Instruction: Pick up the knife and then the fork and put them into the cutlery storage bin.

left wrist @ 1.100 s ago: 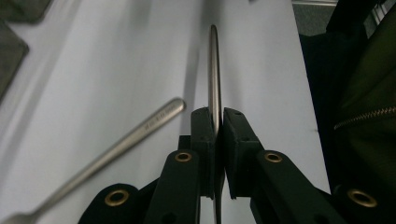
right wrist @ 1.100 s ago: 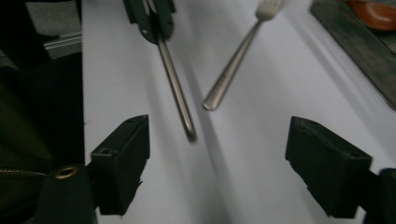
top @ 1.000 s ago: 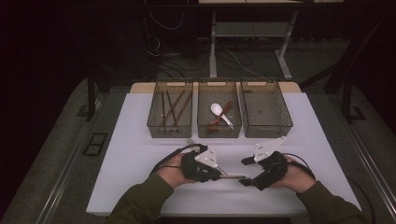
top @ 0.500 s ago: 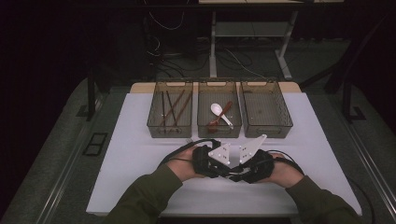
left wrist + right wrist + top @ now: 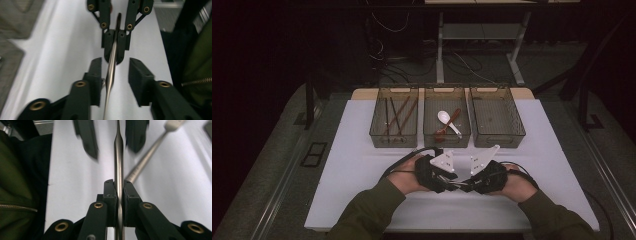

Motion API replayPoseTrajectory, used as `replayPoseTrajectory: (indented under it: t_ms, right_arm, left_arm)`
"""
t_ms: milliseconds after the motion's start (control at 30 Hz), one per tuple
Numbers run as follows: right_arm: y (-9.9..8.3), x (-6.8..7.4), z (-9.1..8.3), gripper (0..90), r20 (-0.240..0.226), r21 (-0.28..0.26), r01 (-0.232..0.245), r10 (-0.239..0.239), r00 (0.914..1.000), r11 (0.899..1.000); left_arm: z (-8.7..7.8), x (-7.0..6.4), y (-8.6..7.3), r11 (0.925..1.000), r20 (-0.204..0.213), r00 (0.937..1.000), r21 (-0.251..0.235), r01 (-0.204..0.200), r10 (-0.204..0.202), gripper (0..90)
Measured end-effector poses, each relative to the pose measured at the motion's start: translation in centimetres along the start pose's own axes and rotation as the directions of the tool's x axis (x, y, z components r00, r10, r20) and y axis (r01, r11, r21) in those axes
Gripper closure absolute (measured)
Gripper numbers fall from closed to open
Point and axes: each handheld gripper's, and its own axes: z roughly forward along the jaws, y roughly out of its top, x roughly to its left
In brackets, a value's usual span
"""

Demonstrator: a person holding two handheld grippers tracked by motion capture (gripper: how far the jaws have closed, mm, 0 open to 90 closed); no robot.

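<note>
1. Task object: a slim metal rod (image 5: 119, 157), polished and grey, round in section, widening slightly partway along – likely the handle of a utensil; its ends cannot be made out.
2. Axis: in the right gripper view the rod runs straight from 6 to 12 o'clock, between that gripper's jaws and on toward the other gripper. In the left gripper view it runs from 6 toward 12 with a slight lean to 1 o'clock. In the high view it spans the short gap between the two grippers, roughly 9 to 3 o'clock, low over the table (image 5: 352, 150).
3. Right gripper (image 5: 472, 184): jaws pressed together on the rod, clamping it.
4. Left gripper (image 5: 447, 184): jaws spread apart, the rod passing between them without clear contact on either pad.
5. Location: both grippers meet near the table's 6 o'clock edge, at centre, nose to nose.
6. Room: white surface lies bare toward 9 and 3 o'clock of the hands. Three clear bins sit at 12 o'clock, well apart from the grippers – left bin (image 5: 394, 120) with dark sticks, middle bin (image 5: 447, 120) with a white spoon (image 5: 447, 120) and a reddish spoon (image 5: 447, 127), right bin (image 5: 497, 117).
7. A second metal piece (image 5: 147, 160) lies on the table at 1 o'clock in the right gripper view, blurred.
</note>
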Motion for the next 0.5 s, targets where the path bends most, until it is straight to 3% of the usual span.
replayPoseTrajectory:
  t_ms: [133, 267, 400, 500]
  right_arm:
    - [-0.8, -0.5, -0.4, 83.4, 0.028, 0.007, -0.024, 0.024, 0.9993, 1.0]
    - [-1.4, -0.9, -0.8, 83.4, 0.056, 0.015, -0.048, 0.047, 0.9973, 0.999]
    - [-2.0, -1.5, -1.3, 83.3, 0.07, 0.025, -0.089, 0.087, 0.9937, 0.996]
    - [-2.6, -1.9, -1.8, 83.3, 0.091, 0.027, -0.116, 0.113, 0.9894, 0.993]
  left_arm:
    - [-1.5, 0.0, -1.5, 0.9932, -0.055, 0.9955, -0.092, 0.072, -0.077, 50.6]
    - [-2.6, 0.0, -2.9, 0.9814, -0.106, 0.9841, -0.145, 0.127, -0.143, 42.2]
    - [-3.9, -0.3, -4.6, 0.9647, -0.167, 0.9645, -0.202, 0.169, -0.204, 37.0]
    - [-4.9, -0.5, -6.1, 0.9497, -0.217, 0.9429, -0.242, 0.199, -0.253, 34.6]
